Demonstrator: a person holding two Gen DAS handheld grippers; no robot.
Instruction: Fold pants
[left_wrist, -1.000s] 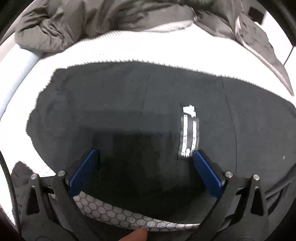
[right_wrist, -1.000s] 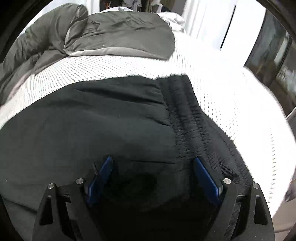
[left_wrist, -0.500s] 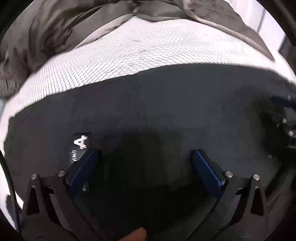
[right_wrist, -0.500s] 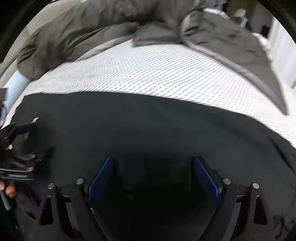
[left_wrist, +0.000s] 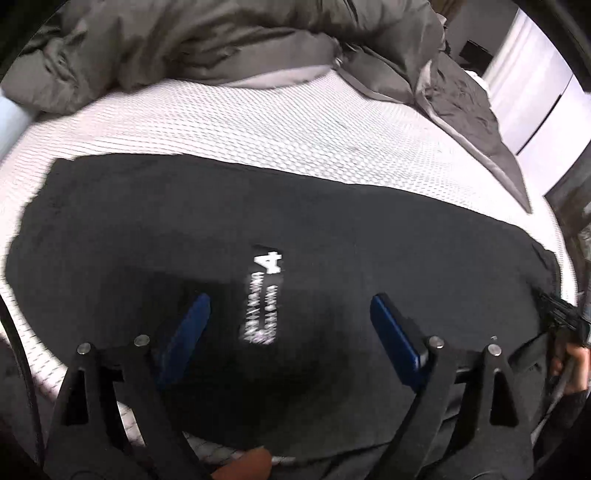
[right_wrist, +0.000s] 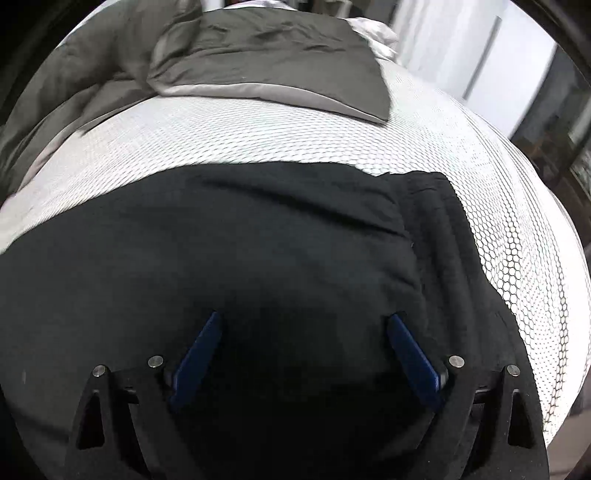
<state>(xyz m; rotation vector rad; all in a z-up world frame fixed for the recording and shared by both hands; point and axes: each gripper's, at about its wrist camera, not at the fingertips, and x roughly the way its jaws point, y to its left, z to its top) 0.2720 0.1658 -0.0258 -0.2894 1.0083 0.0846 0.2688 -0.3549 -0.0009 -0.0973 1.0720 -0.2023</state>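
1. The black pants (left_wrist: 332, 236) lie spread flat across the bed (left_wrist: 258, 125), on its white honeycomb-patterned cover, probably so that the cloth can be doubled over cleanly. The white printed logo (left_wrist: 264, 295) faces up.
2. In the right wrist view the ribbed elastic waistband (right_wrist: 439, 229) sits at the right end of the garment, near the mattress edge.
3. The left tongs (left_wrist: 291, 332) hover above the logo with their blue fingers (left_wrist: 397, 332) wide apart but closing at this moment. Cloth lies under the gap, yet neither pad presses on it, so nothing is held.
4. The right tongs (right_wrist: 306, 347) stand wide over the dark cloth just left of the waistband, also empty. Both seem poised to choose a pinch point for a fold.
5. A rumpled grey duvet (left_wrist: 184, 48) is heaped along the far side of the bed, well apart from the pants, leaving bare cover between.
6. Nothing lies on the pants. A fingertip (left_wrist: 243, 467) shows at the lower edge of the left wrist view, and the person's other hand (left_wrist: 570, 365) at its right edge.
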